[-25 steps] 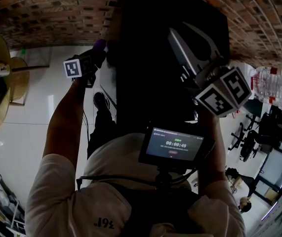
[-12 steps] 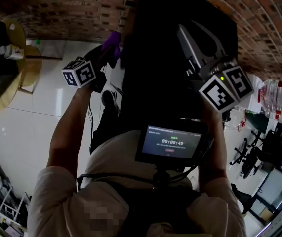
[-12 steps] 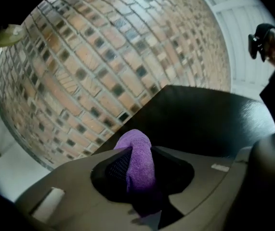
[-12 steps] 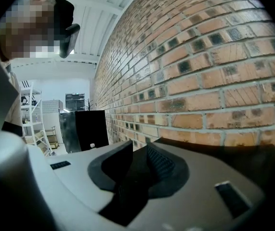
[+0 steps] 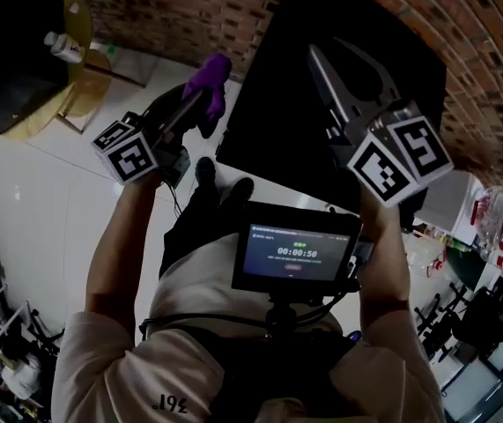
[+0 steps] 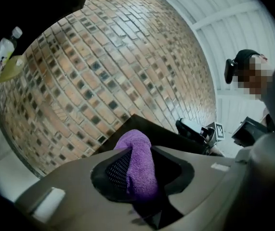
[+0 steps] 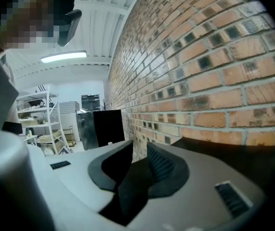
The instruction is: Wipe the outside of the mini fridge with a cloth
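Now left tongs (image 5: 196, 106), clenching purple cloth (image 5: 209, 76), risen higher beside mini fridge (image 5: 277, 126); right tongs (image 5: 334, 55) apart, empty

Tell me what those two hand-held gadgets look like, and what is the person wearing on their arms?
The left gripper and right gripper are each a pale grey plastic shell with two tapering jaws lined with black textured pads. Each carries a white cube printed with black square markers. The arms are bare below short, light-coloured T-shirt sleeves.
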### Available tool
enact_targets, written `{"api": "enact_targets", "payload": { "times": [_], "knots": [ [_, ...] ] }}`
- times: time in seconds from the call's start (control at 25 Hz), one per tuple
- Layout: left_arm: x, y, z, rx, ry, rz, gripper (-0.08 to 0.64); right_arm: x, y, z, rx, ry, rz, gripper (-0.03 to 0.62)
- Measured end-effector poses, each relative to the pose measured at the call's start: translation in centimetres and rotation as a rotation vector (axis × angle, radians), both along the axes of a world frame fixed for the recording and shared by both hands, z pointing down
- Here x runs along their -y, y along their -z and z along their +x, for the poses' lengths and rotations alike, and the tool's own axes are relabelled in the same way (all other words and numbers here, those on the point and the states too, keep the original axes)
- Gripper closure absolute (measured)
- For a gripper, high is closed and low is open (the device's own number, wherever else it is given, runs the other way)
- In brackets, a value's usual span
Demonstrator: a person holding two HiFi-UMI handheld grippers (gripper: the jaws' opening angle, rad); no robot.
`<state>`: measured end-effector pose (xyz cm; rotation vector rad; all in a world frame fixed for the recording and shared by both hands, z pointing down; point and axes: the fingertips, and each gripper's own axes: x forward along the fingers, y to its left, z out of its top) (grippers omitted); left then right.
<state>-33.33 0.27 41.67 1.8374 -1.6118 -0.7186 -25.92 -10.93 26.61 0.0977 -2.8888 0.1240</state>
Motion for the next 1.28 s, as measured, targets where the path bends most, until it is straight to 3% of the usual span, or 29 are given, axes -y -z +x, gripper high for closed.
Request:
{"api": "enact_targets", "payload": {
  "times": [0.2, 0.36, 0.52, 0.8, 1.28],
  "knots": [
    [-2.6, 3.8, 0.1, -0.051, 0.011, 0.077, 0.451, -6.2, 0.8, -1.0, 0.006, 0.092, 0.042, 0.508],
    [-2.4, 6.3, 0.3, -0.091, -0.005, 0.121, 0.451, -6.5, -0.7, -0.7, -0.044, 0.051, 0.006, 0.508],
    [-3.0, 7.8, 1.3, -0.103, -0.074, 0.149, 0.451, -6.1, -1.9, -0.7, -0.08, -0.007, 0.022, 0.508],
    [-3.3, 8.6, 3.9, -0.126, -0.173, 0.124, 0.451, -5.3, -2.1, -0.6, -0.099, -0.023, 0.015, 0.509],
    [-2.8, 6.2, 4.5, -0.159, -0.133, 0.094, 0.449, -5.5, -1.4, -0.8, -0.067, -0.021, -0.009, 0.509]
  ]
}}
